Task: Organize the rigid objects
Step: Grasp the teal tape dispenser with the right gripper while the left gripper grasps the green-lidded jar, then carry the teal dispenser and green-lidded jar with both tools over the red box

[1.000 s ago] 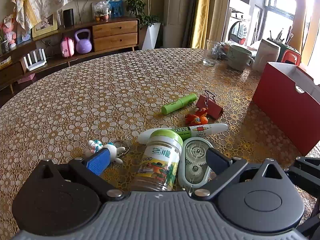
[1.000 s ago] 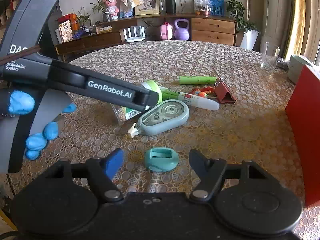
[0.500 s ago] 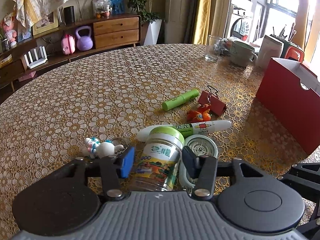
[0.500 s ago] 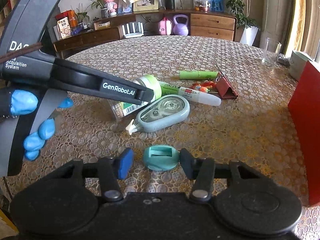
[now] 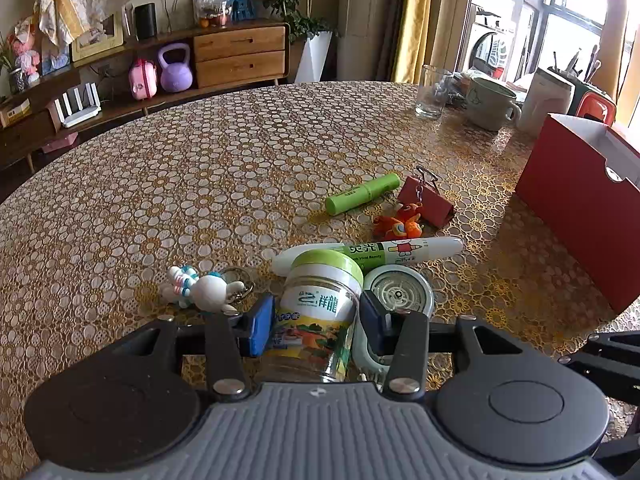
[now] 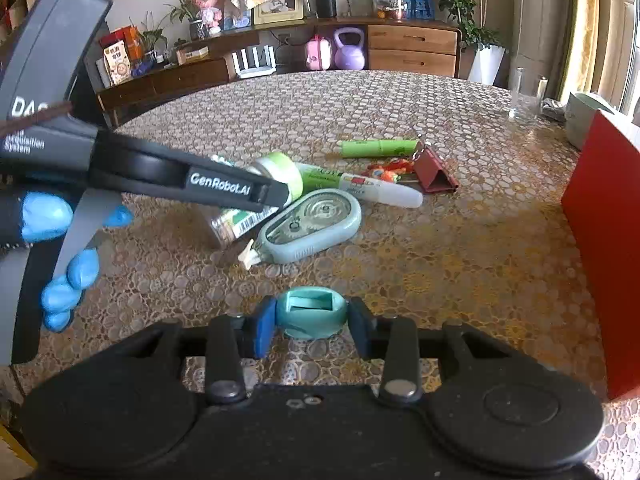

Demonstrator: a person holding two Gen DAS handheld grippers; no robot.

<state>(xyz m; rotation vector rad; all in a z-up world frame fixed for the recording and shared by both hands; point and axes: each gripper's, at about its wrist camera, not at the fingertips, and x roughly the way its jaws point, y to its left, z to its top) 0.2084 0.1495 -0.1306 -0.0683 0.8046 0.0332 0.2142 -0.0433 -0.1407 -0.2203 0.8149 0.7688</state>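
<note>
Closing in on two pickups at once, by the look of it: the left gripper (image 5: 316, 320) has just drawn its jaws in around the small jar (image 5: 318, 312) lying on its side, blue pads touching the clear wall on both flanks below the green lid; the right gripper (image 6: 311, 322) has likewise just narrowed and now pinches the small teal cap (image 6: 311, 316) low on the table (image 5: 200, 184). Both things rest on the patterned cloth, neither lifted. Step in hand, as I judge it: securing the grasps before carrying to the red box (image 5: 580, 208) at the right edge. Next move likely calls for a straight lift, the jar kept from rolling against the tape dispenser (image 6: 310, 226) touching its side, then a swing right toward the box. Further out: a white-and-green marker (image 5: 368, 254), a green tube (image 5: 362, 199), a red binder clip (image 5: 430, 202), an orange toy (image 5: 398, 228), a white rabbit keyring (image 5: 202, 288). Writing: "GenRobot.AI" and part of "DAS … Acquisition System" on the left tool's body in the right view; "Vivid Beauty" and "miffy" on the marker; Chinese characters on the jar label, not legible to me.
</note>
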